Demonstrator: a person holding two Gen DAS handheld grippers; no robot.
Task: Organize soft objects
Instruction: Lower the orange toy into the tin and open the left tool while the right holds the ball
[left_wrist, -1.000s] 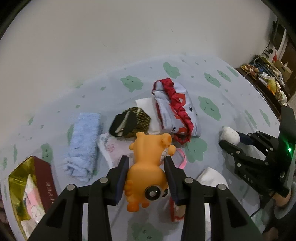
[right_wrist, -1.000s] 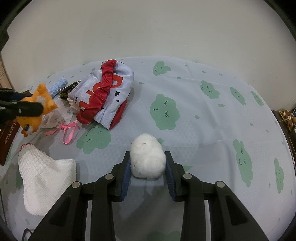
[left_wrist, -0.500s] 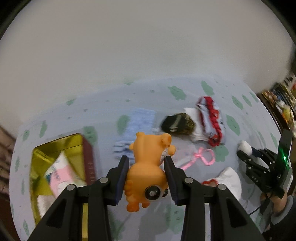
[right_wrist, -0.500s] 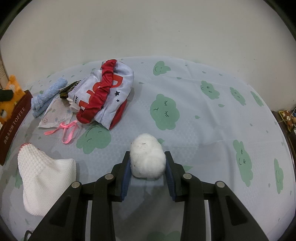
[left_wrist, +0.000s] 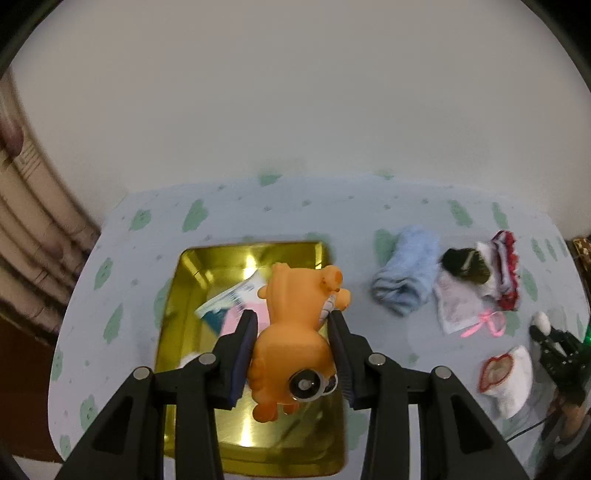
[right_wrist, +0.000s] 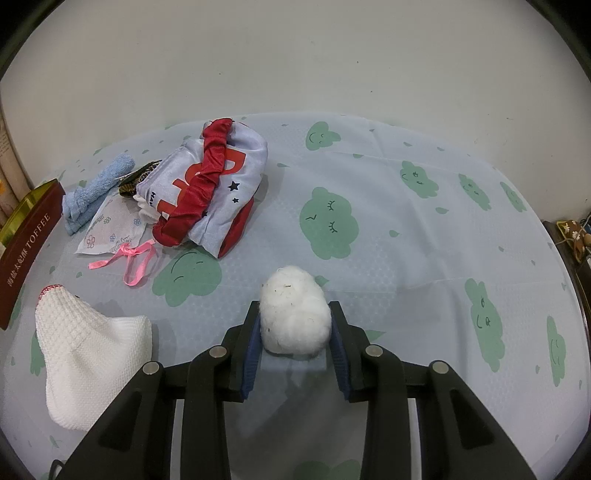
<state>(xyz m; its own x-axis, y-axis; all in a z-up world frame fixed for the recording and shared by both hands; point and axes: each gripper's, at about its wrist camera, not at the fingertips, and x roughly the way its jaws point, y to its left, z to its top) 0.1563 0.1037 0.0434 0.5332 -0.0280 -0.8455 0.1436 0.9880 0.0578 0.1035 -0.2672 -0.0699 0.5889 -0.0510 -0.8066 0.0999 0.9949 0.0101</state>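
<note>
Left gripper (left_wrist: 293, 328) clamped on orange plush toy (left_wrist: 291, 332), both pads pressed into its sides, toy hanging head-away from camera. Held above gold tin (left_wrist: 192, 291), over its right half; not touching tin floor as far as visible. Inside tin: pink-and-teal packet (left_wrist: 229, 302) lying flat, something white at the near left edge, mostly hidden behind the finger. Tin sitting on pale blue tablecloth with green cloud print (left_wrist: 122, 266).

Right of tin, well apart from it: rolled light blue towel (left_wrist: 406, 277), then dark mesh item (left_wrist: 467, 266), clear floral pouch (left_wrist: 458, 302) with pink ribbon (left_wrist: 484, 325), red-and-grey drawstring bag (left_wrist: 508, 269). White knit hat (left_wrist: 509, 376) nearer the camera at right, red-trimmed opening facing up. Left view blurred, so fine detail is not readable.

Right gripper (right_wrist: 293, 328) closed on white fluffy ball (right_wrist: 295, 310), pads against both sides, ball low over the cloth; contact with cloth not clear. Same gripper visible at far right edge of left view, white ball at its tips.

From right view: hat at near left, ribbon and pouch beyond it, drawstring bag just past those, towel behind, touching the pouch edge. Tin's brown side with "TOFFEE" lettering at far left edge. Right half of cloth carries only the cloud print. Plain wall behind the table.
</note>
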